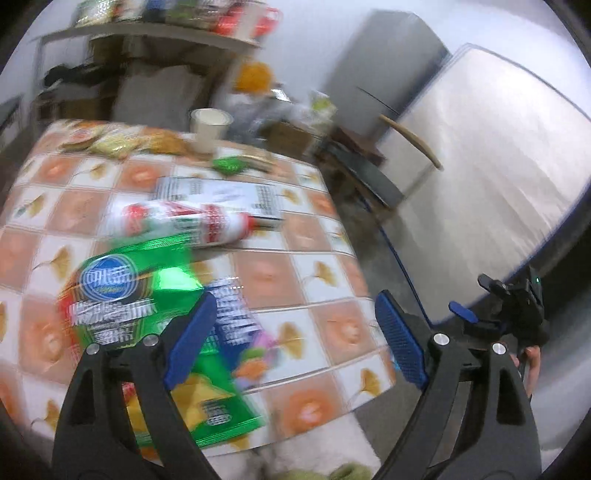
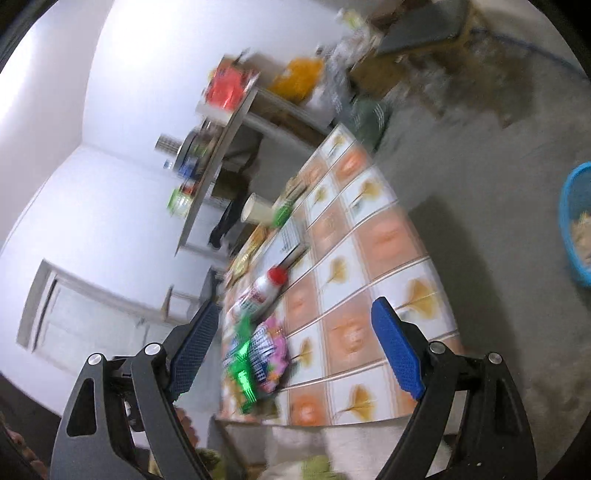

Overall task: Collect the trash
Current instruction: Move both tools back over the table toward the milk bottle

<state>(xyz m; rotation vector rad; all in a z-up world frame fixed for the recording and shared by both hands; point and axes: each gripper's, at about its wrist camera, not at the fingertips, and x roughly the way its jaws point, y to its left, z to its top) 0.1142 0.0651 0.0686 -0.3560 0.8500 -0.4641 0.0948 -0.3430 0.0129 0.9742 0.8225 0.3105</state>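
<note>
A table with a patterned orange and white cloth [image 1: 303, 280] holds trash. A green snack bag [image 1: 122, 295] lies at the near left, with a pink and blue wrapper [image 1: 236, 325] beside it. A white bottle with a red cap [image 1: 192, 221] lies on its side behind them. My left gripper [image 1: 295, 332] is open and empty, above the near edge, its left finger over the green bag. In the right wrist view the same bag [image 2: 243, 373], wrapper [image 2: 269, 354] and bottle [image 2: 262, 291] show, tilted. My right gripper [image 2: 295, 347] is open and empty above the table's near end.
A paper cup [image 1: 210, 127], a small green wrapper [image 1: 229, 165], a white printed box [image 1: 218, 195] and food packets [image 1: 118, 142] lie farther back. A shelf with cans [image 1: 166, 26] stands behind. A blue basket [image 2: 578, 225] sits on the floor. A mattress [image 1: 491, 177] leans at the right.
</note>
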